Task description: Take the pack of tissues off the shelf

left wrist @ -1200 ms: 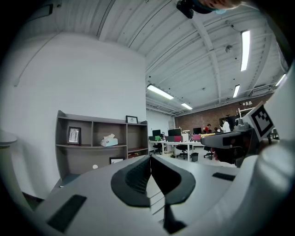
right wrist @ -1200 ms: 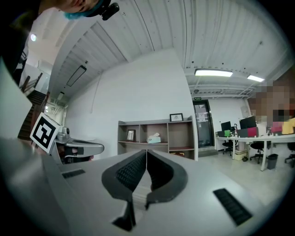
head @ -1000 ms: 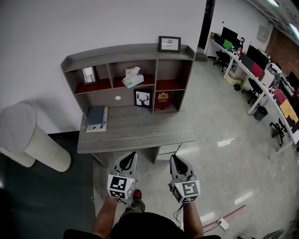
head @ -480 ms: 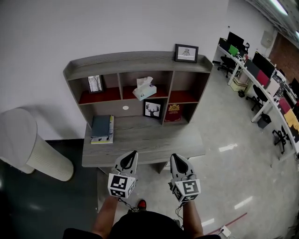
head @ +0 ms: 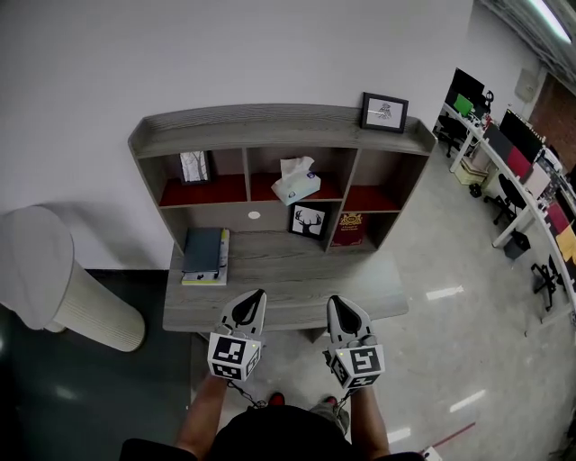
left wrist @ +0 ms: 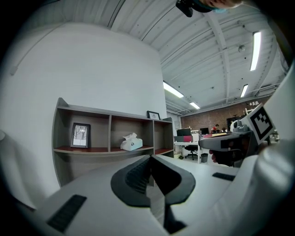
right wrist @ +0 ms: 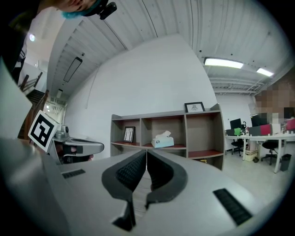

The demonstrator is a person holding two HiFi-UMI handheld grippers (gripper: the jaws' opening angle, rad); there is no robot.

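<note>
Open-plan office: rows of monitors (head: 468,86), office chairs (head: 508,193), ceiling strip lights (head: 551,18).

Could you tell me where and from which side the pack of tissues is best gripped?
Probably across the box body of the pack of tissues, below the tissue poking out on top, coming level through the middle compartment's open front; the shelf walls it in elsewhere.

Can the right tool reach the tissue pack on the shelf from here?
Probably not yet: the right tool, shut, is by the desk, the tissue pack far across it; nothing between.
</note>
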